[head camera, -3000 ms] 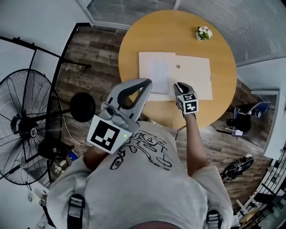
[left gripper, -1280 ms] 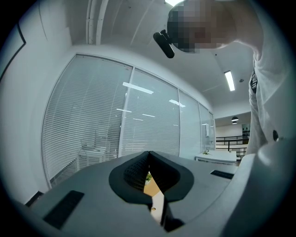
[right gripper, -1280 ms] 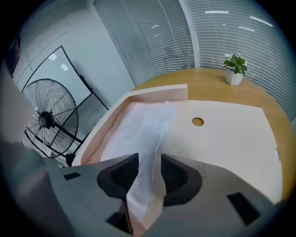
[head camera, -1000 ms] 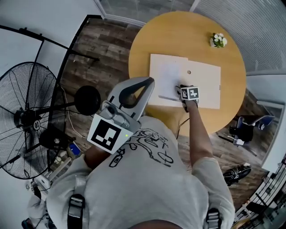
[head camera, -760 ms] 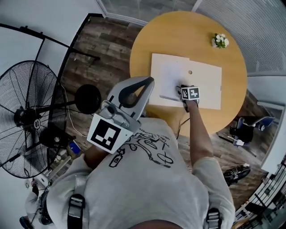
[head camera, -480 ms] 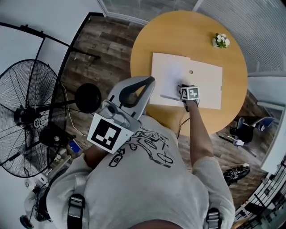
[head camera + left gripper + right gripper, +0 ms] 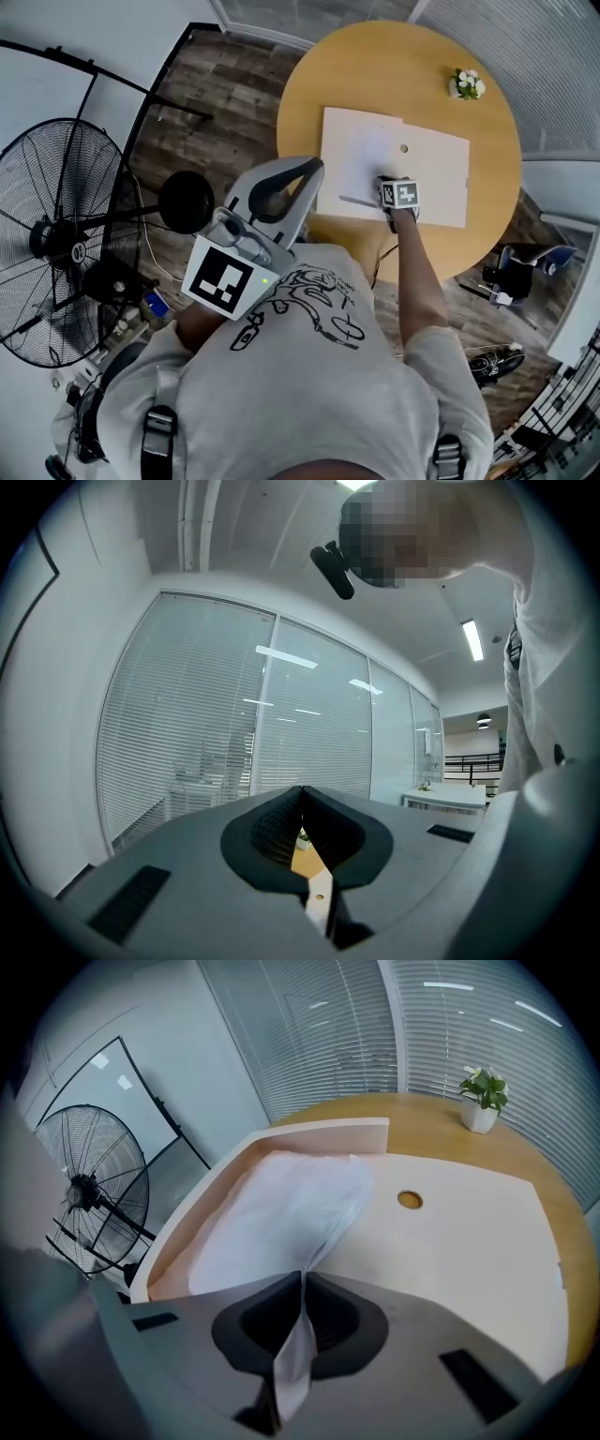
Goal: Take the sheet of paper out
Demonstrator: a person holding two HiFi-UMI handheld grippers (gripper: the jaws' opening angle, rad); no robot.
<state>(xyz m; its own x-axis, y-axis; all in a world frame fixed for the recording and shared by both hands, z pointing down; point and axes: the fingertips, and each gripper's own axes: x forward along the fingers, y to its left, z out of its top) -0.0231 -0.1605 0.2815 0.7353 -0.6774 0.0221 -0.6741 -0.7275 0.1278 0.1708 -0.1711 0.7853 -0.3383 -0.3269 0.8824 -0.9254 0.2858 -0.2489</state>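
A cream folder [image 7: 436, 169] lies open on the round wooden table [image 7: 375, 75], with a white sheet of paper [image 7: 361, 155] in its left half. My right gripper [image 7: 382, 184] points down at the folder's near edge. In the right gripper view the sheet [image 7: 281, 1218] rises from the folder [image 7: 450, 1241] into a fold, and the right gripper [image 7: 302, 1283] has its jaws closing with that fold pinched between the pads. My left gripper [image 7: 313, 169] hangs short of the table's near left edge, held level. Its tips meet with nothing between them [image 7: 302, 794].
A small potted plant [image 7: 466, 84] stands at the table's far right. A large standing fan [image 7: 56, 244] and a black stand [image 7: 186, 202] are on the floor to the left. A window wall with blinds runs behind the table.
Three seconds ago the right gripper hovered at the folder's near edge. It has since moved onto the sheet and stayed there. The left gripper has kept its place.
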